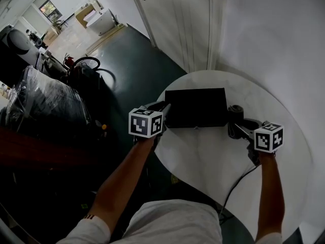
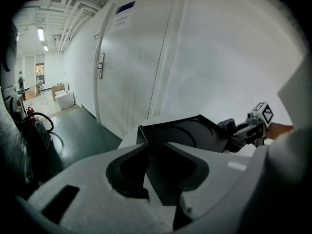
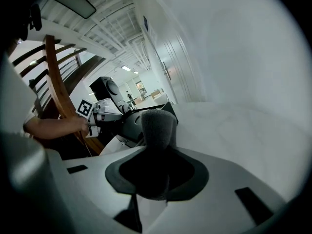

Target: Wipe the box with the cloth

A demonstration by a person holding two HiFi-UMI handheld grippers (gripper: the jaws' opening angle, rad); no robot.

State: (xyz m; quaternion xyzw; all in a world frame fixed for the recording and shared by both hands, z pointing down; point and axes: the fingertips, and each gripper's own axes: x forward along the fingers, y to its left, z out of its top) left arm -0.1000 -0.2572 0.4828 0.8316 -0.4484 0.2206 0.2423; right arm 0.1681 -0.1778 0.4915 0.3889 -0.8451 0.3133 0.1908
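On the white bench (image 1: 213, 159), the left tongs (image 1: 164, 107) clamp the black box (image 1: 195, 107) at its left edge; the right tongs (image 1: 237, 128) pinch the grey cloth (image 1: 234, 115) (rolled) just beside its right end.

We classify this as a lab or industrial hall: dark floor (image 1: 133, 65), white door (image 2: 127, 82), ceiling strip lights (image 2: 40, 34), plastic-wrapped equipment (image 1: 45, 105), possibly a fire extinguisher (image 1: 67, 61).

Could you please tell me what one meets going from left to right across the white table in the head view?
In order: left gripper → black box → rolled dark cloth → right gripper.
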